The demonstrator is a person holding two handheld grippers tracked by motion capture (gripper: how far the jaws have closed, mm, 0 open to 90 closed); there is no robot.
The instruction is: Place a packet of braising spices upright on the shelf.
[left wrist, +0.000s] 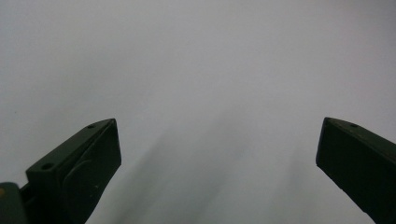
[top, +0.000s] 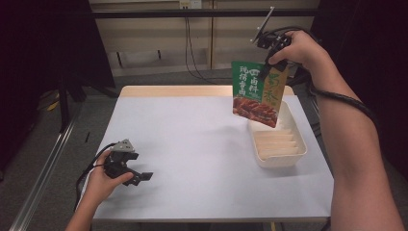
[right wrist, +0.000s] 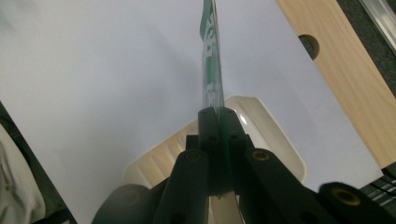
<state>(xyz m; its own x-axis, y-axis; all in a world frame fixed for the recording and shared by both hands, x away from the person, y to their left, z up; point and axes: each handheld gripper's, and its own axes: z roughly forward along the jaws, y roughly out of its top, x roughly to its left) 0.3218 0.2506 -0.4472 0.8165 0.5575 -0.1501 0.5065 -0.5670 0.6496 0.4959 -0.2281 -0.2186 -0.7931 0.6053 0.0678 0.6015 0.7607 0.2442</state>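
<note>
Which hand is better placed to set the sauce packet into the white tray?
Right. The right gripper is shut on the sauce packet, hanging above the white tray. The left gripper rests open, far across the table.

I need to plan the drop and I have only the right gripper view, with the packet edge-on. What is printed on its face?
Observer: The packet is green with white characters and a food photo along the bottom.
Operator: Does it hang over the tray?
Observer: Its lower edge hangs above the far end of the white tray, apart from it.
Operator: And the other hand?
Observer: The left gripper rests at the table's near left, jaws wide apart with nothing between them.
</note>
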